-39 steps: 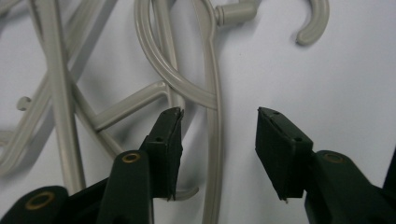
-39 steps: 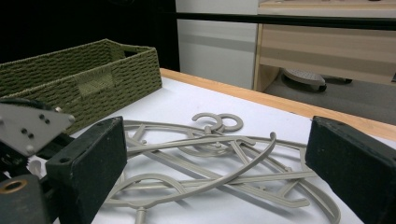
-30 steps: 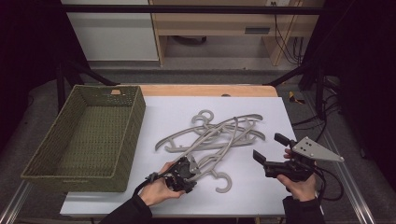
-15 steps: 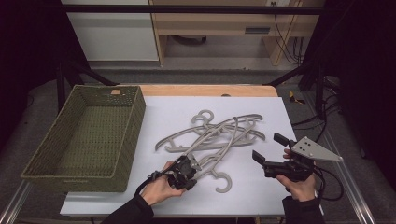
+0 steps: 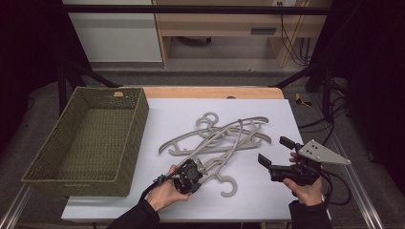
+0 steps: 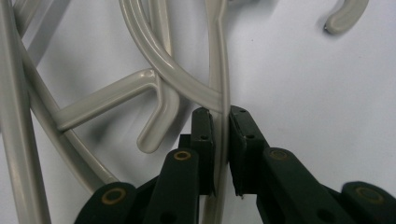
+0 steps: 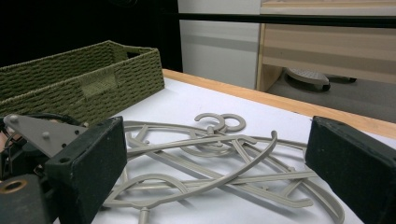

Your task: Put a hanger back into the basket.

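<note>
Pinching hanger [image 6: 223,70], left hand-held gripper [image 6: 222,121]

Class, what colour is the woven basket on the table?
Olive green; the basket shows best in the high view.

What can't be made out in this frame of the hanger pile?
- How many hangers: high view, they overlap in a tangle.
- Which hanger the left gripper clamps: left gripper view, the frame edge cuts it off.
- Basket near inner wall: high view, hidden by its rim.

Wooden shelf unit [image 5: 224,28], grey floor [image 5: 191,76]
</note>
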The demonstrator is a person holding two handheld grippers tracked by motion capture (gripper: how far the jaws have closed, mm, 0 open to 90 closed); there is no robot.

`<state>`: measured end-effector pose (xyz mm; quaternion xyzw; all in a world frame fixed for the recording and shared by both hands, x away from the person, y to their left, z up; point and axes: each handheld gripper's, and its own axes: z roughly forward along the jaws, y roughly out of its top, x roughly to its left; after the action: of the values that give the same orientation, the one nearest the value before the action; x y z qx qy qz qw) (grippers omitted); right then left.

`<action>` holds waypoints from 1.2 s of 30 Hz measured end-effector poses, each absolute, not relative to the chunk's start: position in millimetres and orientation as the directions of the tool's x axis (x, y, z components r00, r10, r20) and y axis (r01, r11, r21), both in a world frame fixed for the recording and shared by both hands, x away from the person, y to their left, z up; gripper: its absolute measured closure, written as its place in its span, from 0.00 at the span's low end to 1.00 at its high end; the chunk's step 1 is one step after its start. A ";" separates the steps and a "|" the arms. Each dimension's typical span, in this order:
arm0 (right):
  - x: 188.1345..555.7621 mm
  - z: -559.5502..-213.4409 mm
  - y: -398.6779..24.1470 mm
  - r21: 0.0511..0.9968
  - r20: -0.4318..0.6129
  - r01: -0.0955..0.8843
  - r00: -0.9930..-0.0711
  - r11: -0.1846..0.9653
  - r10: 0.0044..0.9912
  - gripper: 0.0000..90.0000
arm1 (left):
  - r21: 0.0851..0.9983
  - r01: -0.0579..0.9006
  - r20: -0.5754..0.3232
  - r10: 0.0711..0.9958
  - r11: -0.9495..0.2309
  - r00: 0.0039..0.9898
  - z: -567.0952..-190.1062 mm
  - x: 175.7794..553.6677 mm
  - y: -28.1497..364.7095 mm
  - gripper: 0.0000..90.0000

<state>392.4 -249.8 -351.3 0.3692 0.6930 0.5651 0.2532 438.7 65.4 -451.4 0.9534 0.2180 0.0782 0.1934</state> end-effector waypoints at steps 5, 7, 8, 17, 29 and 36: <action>392.8 -352.2 -250.7 0.969 0.066 0.229 -0.597 0.091 0.799 0.06 | 0.407 0.363 0.088 0.431 -0.838 0.898 -451.0 435.3 65.6 0.91; 392.9 -352.3 -251.2 0.970 0.064 0.226 -0.599 0.092 0.798 0.06 | 0.414 0.354 0.089 0.424 -0.839 0.901 -450.4 433.9 66.8 0.91; 392.8 -352.2 -251.5 0.970 0.065 0.227 -0.597 0.091 0.800 0.06 | 0.424 0.353 0.083 0.424 -0.834 0.902 -449.4 433.2 67.7 0.91; 391.1 -350.8 -254.1 0.972 0.071 0.223 -0.594 0.079 0.802 0.06 | 0.466 0.340 0.082 0.423 -0.817 0.903 -438.5 425.3 73.9 0.91; 390.1 -350.0 -256.9 0.973 0.075 0.221 -0.589 0.070 0.805 0.06 | 0.597 0.336 0.046 0.449 -0.729 0.893 -393.1 410.9 105.2 0.91; 391.5 -351.7 -256.1 0.971 0.073 0.227 -0.589 0.078 0.805 0.06 | 0.675 0.343 0.017 0.479 -0.653 0.878 -365.2 408.2 126.3 0.91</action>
<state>391.5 -256.1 -351.7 0.3747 0.6883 0.5664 0.2550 408.2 126.3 -365.2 0.9039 0.2273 0.0971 0.3492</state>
